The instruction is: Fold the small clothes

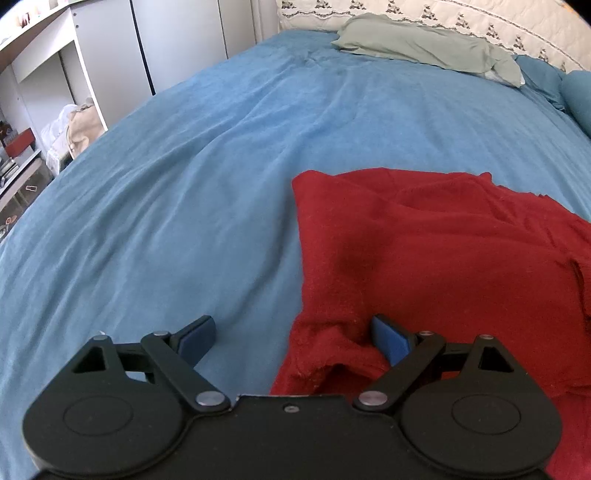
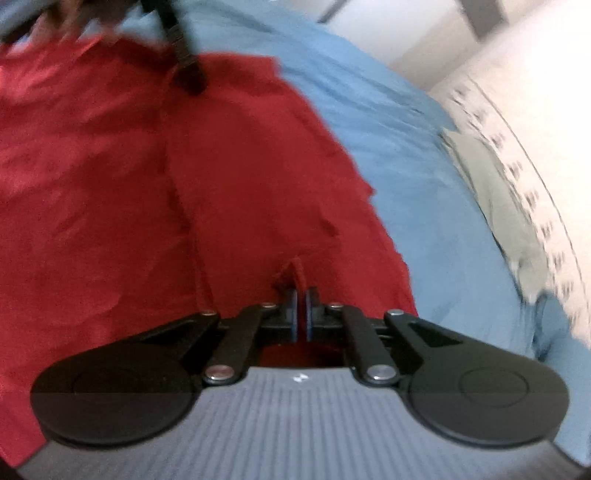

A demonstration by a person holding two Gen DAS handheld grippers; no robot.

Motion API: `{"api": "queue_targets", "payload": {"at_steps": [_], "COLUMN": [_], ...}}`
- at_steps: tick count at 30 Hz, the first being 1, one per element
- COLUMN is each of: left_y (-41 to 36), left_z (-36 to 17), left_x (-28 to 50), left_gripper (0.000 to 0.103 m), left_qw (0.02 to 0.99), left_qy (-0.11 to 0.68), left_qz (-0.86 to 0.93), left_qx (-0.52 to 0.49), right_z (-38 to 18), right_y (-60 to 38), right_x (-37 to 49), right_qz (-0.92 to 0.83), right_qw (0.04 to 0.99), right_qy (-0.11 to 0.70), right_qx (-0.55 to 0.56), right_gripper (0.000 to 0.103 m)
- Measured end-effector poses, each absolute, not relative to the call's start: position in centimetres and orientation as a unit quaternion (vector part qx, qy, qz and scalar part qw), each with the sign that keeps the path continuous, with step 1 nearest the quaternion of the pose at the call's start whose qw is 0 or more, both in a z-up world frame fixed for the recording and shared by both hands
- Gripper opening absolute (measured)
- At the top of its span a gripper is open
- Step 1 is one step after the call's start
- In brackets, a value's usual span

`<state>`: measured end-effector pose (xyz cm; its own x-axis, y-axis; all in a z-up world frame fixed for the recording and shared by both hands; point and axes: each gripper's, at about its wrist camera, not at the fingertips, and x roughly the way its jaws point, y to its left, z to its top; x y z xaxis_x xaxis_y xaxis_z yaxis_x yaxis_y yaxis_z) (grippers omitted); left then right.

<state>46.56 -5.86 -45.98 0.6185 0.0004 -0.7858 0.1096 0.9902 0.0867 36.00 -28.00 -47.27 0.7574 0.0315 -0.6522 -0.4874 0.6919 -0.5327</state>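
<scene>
A red garment (image 1: 436, 251) lies spread on the blue bedspread (image 1: 184, 184), filling the lower right of the left wrist view. My left gripper (image 1: 293, 338) is open, low over the garment's near left corner; its right pad (image 1: 388, 339) touches the red fabric and its left pad (image 1: 195, 339) is over the bedspread. In the blurred right wrist view, my right gripper (image 2: 301, 299) is shut on a pinched fold of the red garment (image 2: 184, 166) at its near edge. The left gripper shows as a dark shape (image 2: 186, 70) at the garment's far edge.
A grey-green pillow (image 1: 424, 46) lies at the head of the bed by a patterned headboard (image 1: 461, 18). A blue pillow (image 1: 576, 99) sits at far right. White shelves (image 1: 40, 92) and a wardrobe (image 1: 177, 40) stand to the left beyond the bed edge.
</scene>
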Motion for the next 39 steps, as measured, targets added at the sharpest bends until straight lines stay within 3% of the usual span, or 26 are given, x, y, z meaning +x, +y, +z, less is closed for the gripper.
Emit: {"api": "queue_targets", "payload": {"at_steps": [5,9,15,19,21,23,25,32,39], "left_y": [-5.8,-5.8,-5.8,-5.8,-5.7,-5.7,-5.8,-5.4,-5.0], "left_z": [-45.9,-45.8,-45.7,-45.7,-45.3,-44.6,-43.2,-39.3,-43.3], "left_x": [46.5,46.5,46.5,46.5,46.5,46.4,46.5,52.9,59.8], "left_gripper": [0.094,0.094,0.094,0.094,0.093,0.093,0.093,0.093,0.086], "left_qw": [0.897,0.896,0.896,0.895,0.895,0.897,0.901,0.895,0.829], "left_qy": [0.437,0.438,0.438,0.439,0.441,0.436,0.425,0.421,0.527], "left_qz": [-0.029,-0.031,-0.031,-0.030,-0.031,-0.037,-0.056,-0.131,-0.178], "left_qx": [0.064,0.066,0.069,0.067,0.064,0.066,0.073,0.068,0.067], "right_z": [-44.8,-45.6,-48.4,-48.9,-48.4,-47.3,-45.8,-41.4,-44.7], "right_y": [-33.8,-39.0,-41.6,-41.7,-41.7,-41.7,-42.0,-47.5,-53.2], "right_x": [35.9,33.6,30.8,30.4,30.7,30.7,30.4,35.5,40.6], "right_qz": [0.028,-0.088,-0.188,-0.203,-0.194,-0.181,-0.160,0.022,0.075], "right_qw": [0.938,0.938,0.900,0.891,0.894,0.907,0.923,0.930,0.882], "right_qy": [0.325,0.316,0.301,0.307,0.316,0.315,0.306,0.351,0.447], "right_qx": [-0.119,0.110,0.253,0.267,0.251,0.215,0.171,0.108,0.126], "right_gripper": [0.019,0.019,0.019,0.022,0.034,0.071,0.084,0.086,0.087]}}
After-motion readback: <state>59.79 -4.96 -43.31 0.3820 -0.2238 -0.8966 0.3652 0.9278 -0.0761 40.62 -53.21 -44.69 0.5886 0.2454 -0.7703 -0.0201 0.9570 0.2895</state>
